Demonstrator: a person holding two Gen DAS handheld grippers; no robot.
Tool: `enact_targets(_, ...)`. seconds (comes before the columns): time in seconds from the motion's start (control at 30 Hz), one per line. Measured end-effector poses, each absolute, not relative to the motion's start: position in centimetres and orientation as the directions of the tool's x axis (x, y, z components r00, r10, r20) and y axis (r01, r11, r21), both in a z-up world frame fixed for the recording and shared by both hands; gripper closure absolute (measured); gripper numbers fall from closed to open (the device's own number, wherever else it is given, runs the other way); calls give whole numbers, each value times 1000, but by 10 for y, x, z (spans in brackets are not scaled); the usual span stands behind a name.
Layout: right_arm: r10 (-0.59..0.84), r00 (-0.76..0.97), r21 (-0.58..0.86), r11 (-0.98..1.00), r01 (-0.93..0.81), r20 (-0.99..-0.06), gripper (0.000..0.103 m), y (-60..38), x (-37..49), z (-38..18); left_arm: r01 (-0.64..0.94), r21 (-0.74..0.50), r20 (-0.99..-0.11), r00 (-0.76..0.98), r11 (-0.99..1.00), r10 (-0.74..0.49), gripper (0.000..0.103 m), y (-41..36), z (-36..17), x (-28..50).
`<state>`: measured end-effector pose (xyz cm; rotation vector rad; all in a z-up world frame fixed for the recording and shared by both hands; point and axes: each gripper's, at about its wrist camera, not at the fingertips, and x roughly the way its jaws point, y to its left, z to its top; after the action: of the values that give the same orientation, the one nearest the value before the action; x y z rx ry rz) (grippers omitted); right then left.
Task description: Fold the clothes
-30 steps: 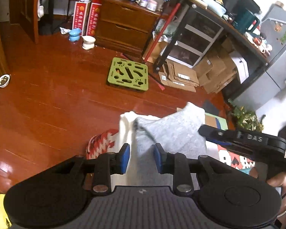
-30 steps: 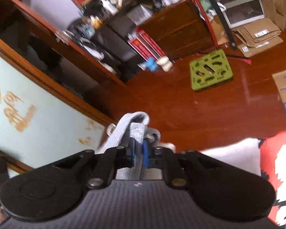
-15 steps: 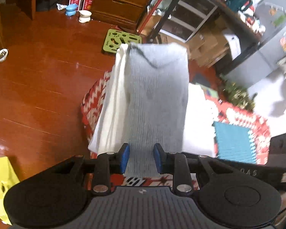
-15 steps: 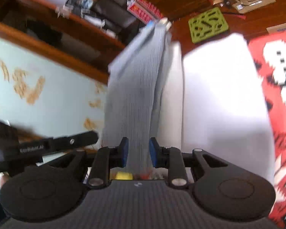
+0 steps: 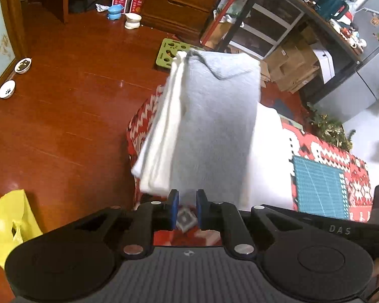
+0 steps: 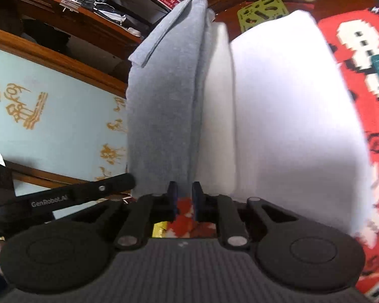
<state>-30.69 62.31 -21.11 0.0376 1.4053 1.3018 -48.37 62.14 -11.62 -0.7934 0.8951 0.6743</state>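
Grey garment (image 5: 214, 126) lies folded on white cloth (image 6: 290, 113) over red patterned blanket (image 5: 353, 176). Only left view shows yellow bag (image 5: 10, 222). Left gripper (image 5: 185, 202) and right gripper (image 6: 183, 194) both parted, empty, level at near hem.

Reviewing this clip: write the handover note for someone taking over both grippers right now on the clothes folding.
Left gripper: jaws parted, nothing between the pads; near edge of the grey garment lies just ahead of it.
Right gripper: also open and holding nothing, at the same near edge.
The grey garment lies folded as a long strip on top of white folded cloth, over the red patterned blanket.
Done: garment folded lengthwise and laid down.
Left: probably a crosswise fold to shorten it, then square up the edges.
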Motion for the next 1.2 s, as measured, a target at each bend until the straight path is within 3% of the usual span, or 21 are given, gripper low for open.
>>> enact_targets(0.07, 636, -338, 658, 370, -656, -694, 83, 609, -305, -196, -787, -301, -866, 462, 538, 192, 77, 604, -101, -486)
enact_targets(0.2, 589, -308, 563, 312, -766, -747, 76, 566, -304, -144, -804, -275, -867, 444, 527, 225, 65, 551, -66, -485)
enact_targets(0.23, 585, -297, 538, 293, -791, -755, 75, 553, -301, -132, -810, -268, -869, 437, 522, 233, 58, 535, -56, -484)
enact_targets(0.3, 563, -271, 482, 267, -834, -781, 70, 529, -292, -106, -821, -252, -871, 423, 513, 248, 53, 504, -37, -481)
enact_targets(0.43, 539, -204, 376, 228, -898, -817, 54, 471, -268, -49, -847, -247, -870, 407, 470, 277, 29, 438, 4, -475)
enact_targets(0.6, 518, -170, 294, 166, -941, -838, 25, 397, -244, 23, -862, -271, -862, 415, 427, 291, 19, 356, 58, -457)
enact_targets(0.77, 507, -155, 239, 105, -965, -848, 11, 333, -230, 93, -884, -341, -812, 449, 321, 373, 16, 291, 109, -446)
enact_targets(0.87, 525, -161, 233, 73, -970, -836, 1, 299, -227, 136, -904, -303, -804, 412, 302, 429, 11, 267, 138, -437)
enact_targets(1.07, 557, -143, 214, 64, -975, -818, 0, 264, -238, 206, -918, -197, -799, 353, 343, 487, 3, 251, 188, -432)
enact_targets(1.2, 578, -67, 165, 118, -979, -813, 0, 261, -254, 241, -920, -196, -775, 358, 340, 520, 0, 256, 208, -448)
